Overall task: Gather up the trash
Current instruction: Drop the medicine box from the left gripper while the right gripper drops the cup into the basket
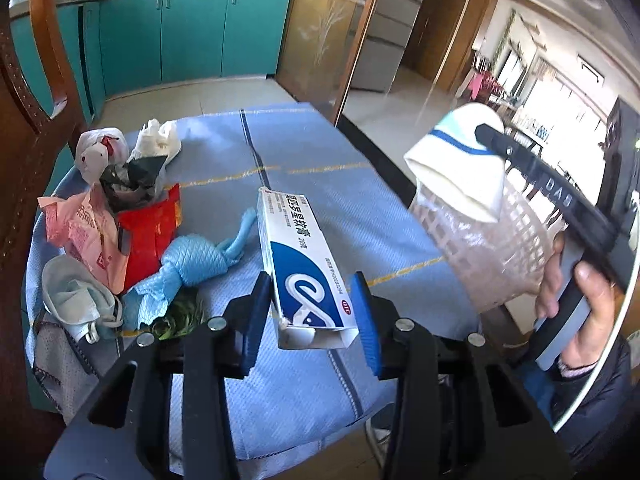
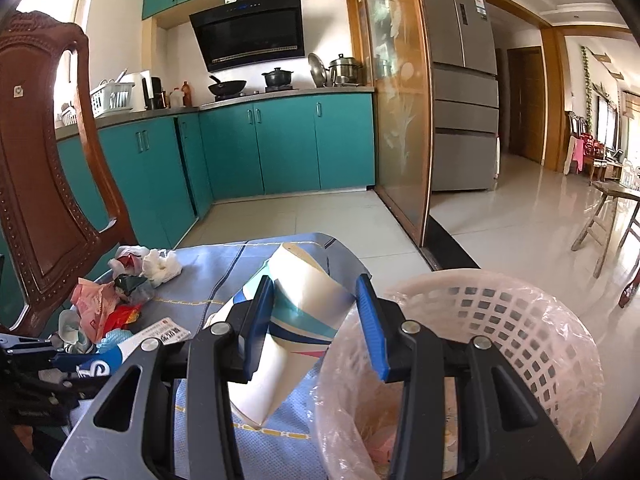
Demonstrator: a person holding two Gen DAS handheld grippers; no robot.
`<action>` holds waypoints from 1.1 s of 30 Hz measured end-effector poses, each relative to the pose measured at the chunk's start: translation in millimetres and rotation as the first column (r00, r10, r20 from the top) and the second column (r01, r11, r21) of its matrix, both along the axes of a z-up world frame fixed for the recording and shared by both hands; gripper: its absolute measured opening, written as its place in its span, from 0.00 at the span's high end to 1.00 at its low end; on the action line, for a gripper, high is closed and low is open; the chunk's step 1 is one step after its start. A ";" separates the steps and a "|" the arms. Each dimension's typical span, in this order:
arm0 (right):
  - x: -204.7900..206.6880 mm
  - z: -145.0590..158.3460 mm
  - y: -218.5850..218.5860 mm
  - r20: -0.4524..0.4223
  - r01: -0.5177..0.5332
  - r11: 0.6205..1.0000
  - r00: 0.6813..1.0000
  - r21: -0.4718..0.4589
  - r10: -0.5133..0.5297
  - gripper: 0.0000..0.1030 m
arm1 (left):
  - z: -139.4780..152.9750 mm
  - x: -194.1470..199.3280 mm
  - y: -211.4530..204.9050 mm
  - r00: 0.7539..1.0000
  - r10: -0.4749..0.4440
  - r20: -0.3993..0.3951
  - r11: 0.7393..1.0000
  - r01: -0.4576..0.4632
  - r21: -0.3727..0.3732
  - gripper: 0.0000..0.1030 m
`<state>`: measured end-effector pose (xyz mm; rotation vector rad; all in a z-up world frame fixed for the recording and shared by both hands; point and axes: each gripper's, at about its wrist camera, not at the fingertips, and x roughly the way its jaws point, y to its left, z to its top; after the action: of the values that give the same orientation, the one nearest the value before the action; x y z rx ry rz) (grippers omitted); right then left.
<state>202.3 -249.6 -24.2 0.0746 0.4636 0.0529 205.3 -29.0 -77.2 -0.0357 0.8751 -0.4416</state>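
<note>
- Left claw [image 1: 316,320] clamped on a white-and-blue ointment box [image 1: 298,264], gripped low at its torn open end so the long body sticks up and away, clear of the cloth.
- Lifted off the blue-clothed tabletop [image 1: 312,152], probably for carrying across to the bin on the right.
- Right claw [image 2: 316,320] closed on a flattened paper cup [image 2: 304,304], pads pressing its two sides, the squashed mouth hanging down towards the near edge.
- Held just left of the white lattice waste basket [image 2: 520,320], not yet over the opening; a short shift right looks needed before letting go.
- Lined with a thin clear bag, that basket, with a few scraps already at the bottom, so well placed at the right tabletop edge within reach of both claws.
- Seen from the left wrist view: cup [image 1: 460,160] up against the basket rim [image 1: 516,236], a hand [image 1: 588,312] wrapped round the right tool's grip.
- Still to collect, heaped at the far left by the wooden chair [image 1: 24,128]: white tissue [image 1: 158,140], pink plastic bag [image 1: 80,224], red wrapper [image 1: 148,228], blue cloth wipe [image 1: 192,260], face mask [image 1: 76,296].
- Bunched together there, so easy picking one at a time, though thin bags may slip from a narrow pinch.
</note>
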 end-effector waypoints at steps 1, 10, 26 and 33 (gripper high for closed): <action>0.3 -0.1 -0.4 -0.001 0.000 1.000 1.000 0.002 0.000 0.59 | 0.8 -0.1 0.7 1.000 0.007 0.004 1.000 -0.007 -0.004 0.60; -23.9 14.4 -22.7 0.107 0.169 0.983 0.981 -0.072 -0.161 0.59 | 36.2 3.4 -10.4 0.990 -0.032 0.139 0.994 0.047 -0.103 0.60; -81.3 -20.5 -138.7 -0.047 0.566 0.824 0.823 0.002 -0.565 0.24 | 33.2 64.1 -194.3 0.918 -0.398 -0.001 0.879 0.381 -0.286 0.35; -67.5 -15.5 -117.0 -0.022 0.464 0.885 0.886 0.040 -0.464 0.24 | 62.9 51.8 -145.4 0.951 -0.265 0.162 0.957 0.280 -0.078 0.31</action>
<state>134.8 -366.5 -39.7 0.2292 0.4462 -0.4110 257.1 -174.5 -14.3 0.0272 0.7111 -0.7386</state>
